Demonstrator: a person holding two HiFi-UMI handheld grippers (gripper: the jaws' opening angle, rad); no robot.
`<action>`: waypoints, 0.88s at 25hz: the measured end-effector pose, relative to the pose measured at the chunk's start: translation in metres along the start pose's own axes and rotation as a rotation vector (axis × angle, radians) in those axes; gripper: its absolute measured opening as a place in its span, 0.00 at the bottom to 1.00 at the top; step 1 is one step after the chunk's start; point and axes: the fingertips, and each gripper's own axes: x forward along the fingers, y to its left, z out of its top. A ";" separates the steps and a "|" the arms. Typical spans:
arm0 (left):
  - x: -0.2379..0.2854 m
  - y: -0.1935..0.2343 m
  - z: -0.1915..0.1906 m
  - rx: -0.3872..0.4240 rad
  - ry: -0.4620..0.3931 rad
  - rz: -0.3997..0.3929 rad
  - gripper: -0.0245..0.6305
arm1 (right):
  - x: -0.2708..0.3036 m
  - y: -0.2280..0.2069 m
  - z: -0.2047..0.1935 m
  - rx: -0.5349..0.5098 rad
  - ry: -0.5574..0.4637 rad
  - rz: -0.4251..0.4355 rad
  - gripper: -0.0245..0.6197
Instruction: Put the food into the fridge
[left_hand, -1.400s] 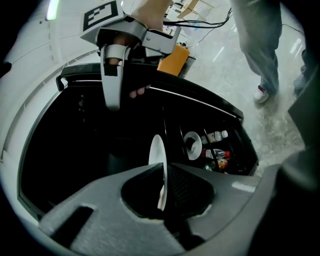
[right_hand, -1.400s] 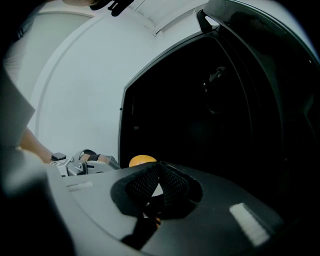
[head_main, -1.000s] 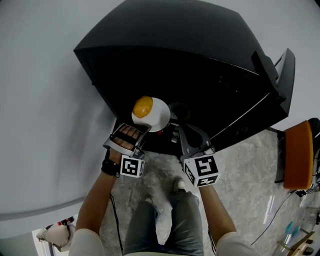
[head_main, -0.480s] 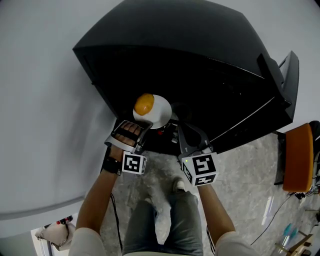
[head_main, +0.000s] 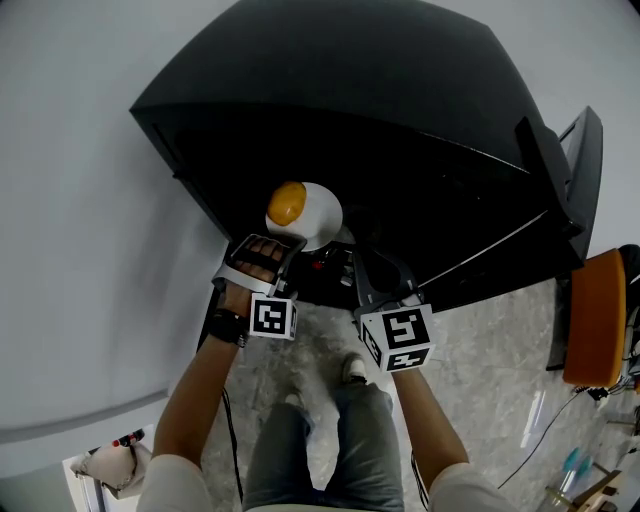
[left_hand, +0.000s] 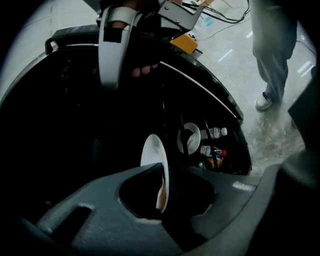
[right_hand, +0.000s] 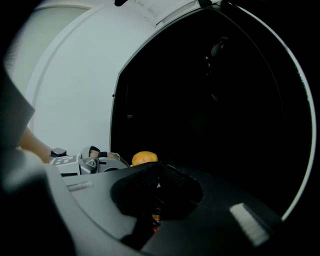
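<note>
Clamped on the rim of the round white plate (head_main: 322, 218), the left gripper (left_hand: 162, 172) holds it at the mouth of the open black fridge (head_main: 400, 120) with the round orange fruit (head_main: 286, 204) loose on top; a tilt could roll the fruit off, or the thin rim could slip from the jaws. The right gripper (right_hand: 157, 176) is closed, with nothing seen in it. No writing is legible: the labels on the small bottles (left_hand: 212, 148) in the door are too tiny to read.
</note>
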 end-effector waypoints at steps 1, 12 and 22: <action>0.000 0.000 0.000 -0.010 -0.001 -0.008 0.08 | 0.001 -0.002 0.001 0.002 0.001 0.000 0.05; 0.004 -0.016 0.003 -0.098 0.005 -0.205 0.33 | 0.004 0.004 0.019 -0.006 0.033 0.027 0.05; 0.022 -0.017 0.004 -0.130 0.043 -0.343 0.47 | 0.000 -0.009 0.032 0.016 0.024 -0.004 0.05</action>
